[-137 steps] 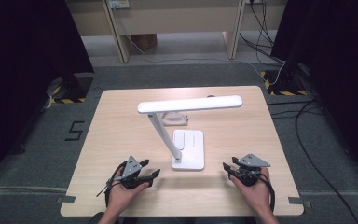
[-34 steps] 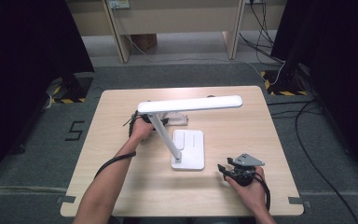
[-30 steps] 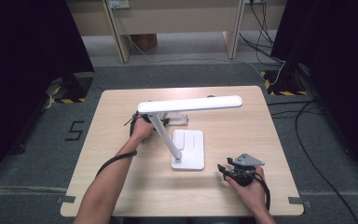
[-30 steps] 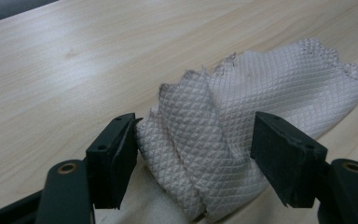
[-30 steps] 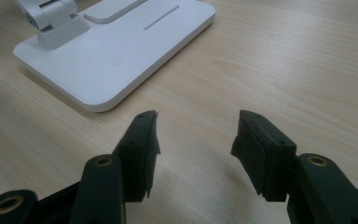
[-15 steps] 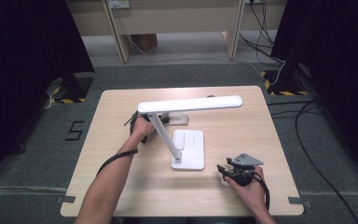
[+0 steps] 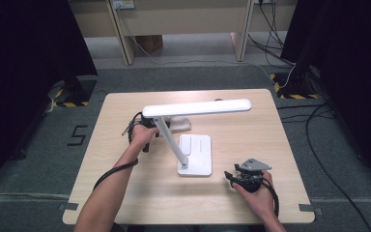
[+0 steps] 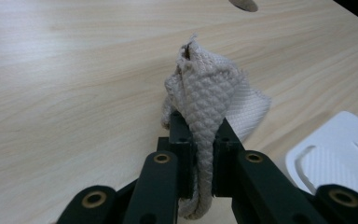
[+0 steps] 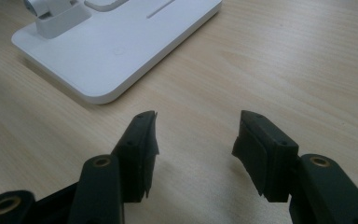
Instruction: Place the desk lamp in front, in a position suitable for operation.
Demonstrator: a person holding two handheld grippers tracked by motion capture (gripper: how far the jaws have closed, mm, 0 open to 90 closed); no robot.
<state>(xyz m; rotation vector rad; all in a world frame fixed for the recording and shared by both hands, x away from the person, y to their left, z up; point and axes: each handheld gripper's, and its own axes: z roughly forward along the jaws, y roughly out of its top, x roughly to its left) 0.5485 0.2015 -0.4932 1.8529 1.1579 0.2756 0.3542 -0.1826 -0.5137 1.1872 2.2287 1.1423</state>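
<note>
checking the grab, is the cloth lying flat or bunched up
Bunched up: the cloth is pinched into a crumpled ridge between the shut left tongs, rising off the table.

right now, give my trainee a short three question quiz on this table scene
1. True or false: the left gripper is shut on the cloth.
2. How do the right gripper's jaws stand? A. shut on the cloth B. open, nothing between them C. shut on the lamp base
3. In the high view, on which side of the lamp stem is the cloth?

Key
1. True; the jaws have just been closing and the pads now pinch a fold.
2. B
3. Left of the stem, under the lamp head, at the left gripper.
</note>
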